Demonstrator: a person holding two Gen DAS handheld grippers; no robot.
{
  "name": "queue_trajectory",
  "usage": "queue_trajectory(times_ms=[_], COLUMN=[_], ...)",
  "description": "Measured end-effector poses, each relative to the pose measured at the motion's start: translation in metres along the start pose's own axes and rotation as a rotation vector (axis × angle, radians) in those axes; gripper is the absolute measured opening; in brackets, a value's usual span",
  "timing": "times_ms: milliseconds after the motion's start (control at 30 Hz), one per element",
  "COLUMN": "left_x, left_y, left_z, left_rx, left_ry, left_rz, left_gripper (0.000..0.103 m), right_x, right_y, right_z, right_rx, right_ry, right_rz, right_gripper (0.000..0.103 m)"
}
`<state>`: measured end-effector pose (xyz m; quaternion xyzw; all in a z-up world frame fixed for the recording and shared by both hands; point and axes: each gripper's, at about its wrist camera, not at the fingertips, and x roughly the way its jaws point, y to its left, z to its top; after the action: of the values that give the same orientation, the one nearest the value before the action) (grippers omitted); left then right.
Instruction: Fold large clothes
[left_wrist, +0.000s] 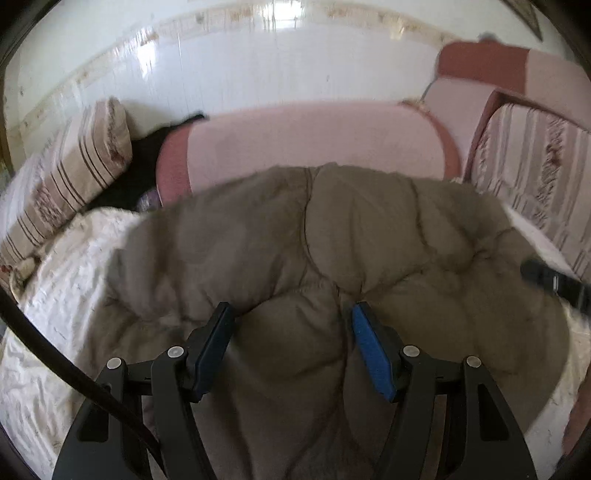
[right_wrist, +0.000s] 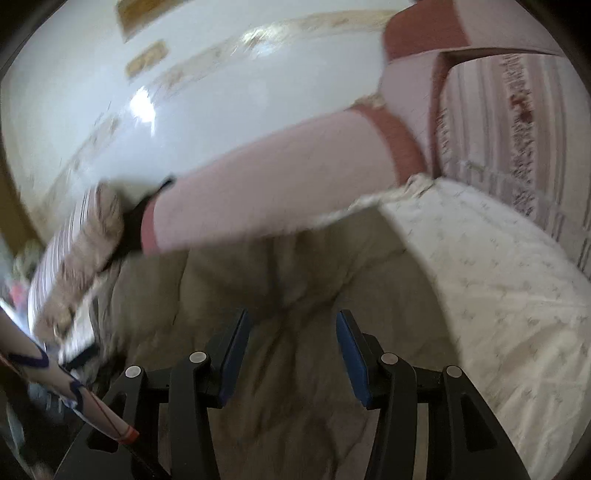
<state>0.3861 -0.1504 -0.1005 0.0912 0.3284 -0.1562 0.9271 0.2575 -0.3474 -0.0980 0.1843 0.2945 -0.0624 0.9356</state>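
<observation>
A large olive-brown quilted jacket (left_wrist: 332, 236) lies bunched on a bed with a white patterned sheet (left_wrist: 62, 295). My left gripper (left_wrist: 291, 314) is open just above the jacket's near part, with fabric showing between its blue pads and none pinched. In the right wrist view the same jacket (right_wrist: 295, 273) lies below my right gripper (right_wrist: 291, 321), which is open too, over the jacket's near folds. The right gripper's black tip (left_wrist: 554, 282) shows at the right edge of the left wrist view. Both views are motion blurred.
A pink bolster cushion (left_wrist: 314, 140) lies behind the jacket against a white tiled wall (left_wrist: 277, 62). A striped pillow (left_wrist: 70, 173) is at the left, a striped cushion (left_wrist: 532, 166) at the right. White sheet (right_wrist: 498, 280) lies right of the jacket.
</observation>
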Motion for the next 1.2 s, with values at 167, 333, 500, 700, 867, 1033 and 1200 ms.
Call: queue_trajectory(times_ms=[167, 333, 500, 700, 867, 1033, 1200], left_x=[0.046, 0.083, 0.091, 0.024, -0.039, -0.066, -0.052], left_y=[0.007, 0.010, 0.008, 0.019, 0.033, 0.070, 0.095], left_z=[0.000, -0.001, 0.001, -0.018, -0.047, -0.070, -0.083], left_rx=[-0.019, -0.030, -0.031, -0.080, -0.093, -0.255, -0.309], left_ry=[0.067, 0.097, 0.110, 0.054, 0.017, 0.007, 0.035], left_rz=[-0.011, -0.027, -0.007, -0.015, 0.069, 0.138, 0.186], left_gripper=[0.070, 0.074, 0.076, 0.075, 0.075, 0.075, 0.075], right_x=[0.046, 0.080, 0.093, 0.065, 0.024, -0.008, -0.012], right_y=[0.006, 0.007, 0.006, 0.019, 0.042, 0.069, 0.090], right_z=[-0.021, -0.023, -0.021, -0.020, -0.028, -0.044, -0.069], right_rx=[-0.064, -0.103, -0.101, -0.071, -0.108, -0.111, -0.115], right_ry=[0.100, 0.142, 0.169, 0.142, 0.112, 0.107, 0.111], right_rz=[-0.055, -0.096, -0.116, -0.099, -0.051, 0.015, 0.006], right_gripper=[0.046, 0.046, 0.046, 0.046, 0.046, 0.044, 0.044])
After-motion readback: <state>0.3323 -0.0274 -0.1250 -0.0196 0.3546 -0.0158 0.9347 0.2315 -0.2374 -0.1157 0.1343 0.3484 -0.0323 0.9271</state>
